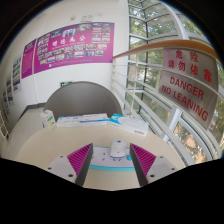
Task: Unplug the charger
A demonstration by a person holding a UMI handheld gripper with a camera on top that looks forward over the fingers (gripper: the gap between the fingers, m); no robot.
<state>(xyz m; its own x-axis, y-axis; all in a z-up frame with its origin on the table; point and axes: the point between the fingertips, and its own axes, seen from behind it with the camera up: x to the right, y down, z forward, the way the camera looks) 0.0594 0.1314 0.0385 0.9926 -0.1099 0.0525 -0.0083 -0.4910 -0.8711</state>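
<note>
Tool (113, 160) spread at bottom centre, small white charger (120, 148) standing between its purple pads (82, 157), white bench (60, 140) beyond, red-lettered danger sign (188, 85) on glass at right

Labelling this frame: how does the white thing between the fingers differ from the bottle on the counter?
The white block is squat, all white, just ahead of the open gripper, between its fingers. The bottle is taller, has a green label and stands farther back on the counter. Both rest on that counter, neither gripped.
</note>
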